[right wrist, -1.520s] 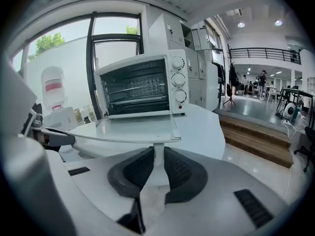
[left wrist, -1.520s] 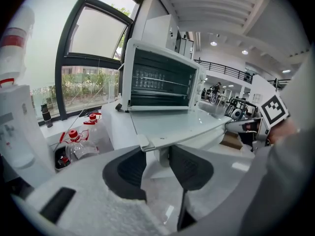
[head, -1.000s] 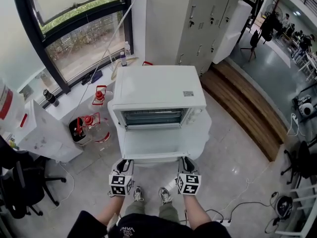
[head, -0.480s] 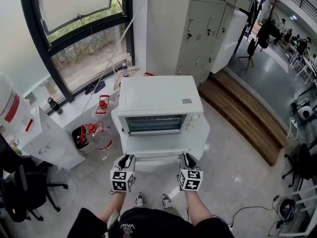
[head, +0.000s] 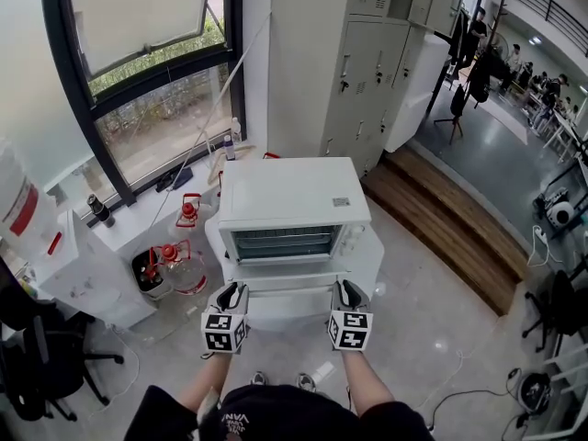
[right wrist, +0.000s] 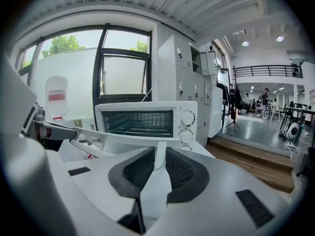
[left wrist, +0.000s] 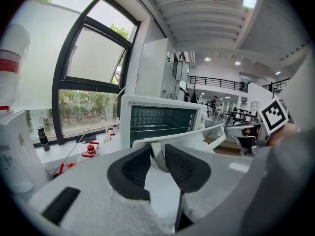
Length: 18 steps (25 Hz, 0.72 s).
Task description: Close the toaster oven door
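Door (head: 292,276) of white toaster oven (head: 294,196) half raised, its handle (left wrist: 156,155) clamped near each end by left gripper (head: 231,294) and right gripper (head: 347,292), right jaws just closing tighter.

A white worktop (head: 372,263) with rounded edges stands at the centre of the frame. It carries a white box-shaped metal toaster oven (head: 294,196), which covers most of its top. The worktop stands on a pale grey glossy floor (head: 432,324). On the floor just left of it sit a clear plastic water jug with a red cap (head: 184,269) and a round black bin (head: 145,272). A black office chair (head: 41,366) stands at lower left.
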{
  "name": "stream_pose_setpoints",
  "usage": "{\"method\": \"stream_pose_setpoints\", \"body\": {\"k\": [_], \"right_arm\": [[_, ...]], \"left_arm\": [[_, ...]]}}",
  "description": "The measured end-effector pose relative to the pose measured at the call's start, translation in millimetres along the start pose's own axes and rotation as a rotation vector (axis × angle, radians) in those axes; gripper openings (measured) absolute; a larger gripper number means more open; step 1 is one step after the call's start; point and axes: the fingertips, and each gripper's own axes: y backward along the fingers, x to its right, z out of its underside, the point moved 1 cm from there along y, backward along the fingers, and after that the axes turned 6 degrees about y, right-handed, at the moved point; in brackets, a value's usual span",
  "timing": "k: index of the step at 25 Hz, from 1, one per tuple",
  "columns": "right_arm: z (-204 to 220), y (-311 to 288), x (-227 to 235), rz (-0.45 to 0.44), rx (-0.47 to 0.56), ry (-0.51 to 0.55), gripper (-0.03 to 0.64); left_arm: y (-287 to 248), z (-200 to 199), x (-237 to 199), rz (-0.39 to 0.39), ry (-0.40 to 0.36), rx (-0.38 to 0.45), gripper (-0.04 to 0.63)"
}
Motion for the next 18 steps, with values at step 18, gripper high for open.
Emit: {"method": "stream_pose_setpoints", "body": {"k": [18], "right_arm": [[-27.4, -22.5, 5.8, 0.028, 0.035, 0.015, 0.069]], "left_arm": [[-10.4, -25.9, -3.4, 0.021, 0.005, 0.047, 0.106]]}}
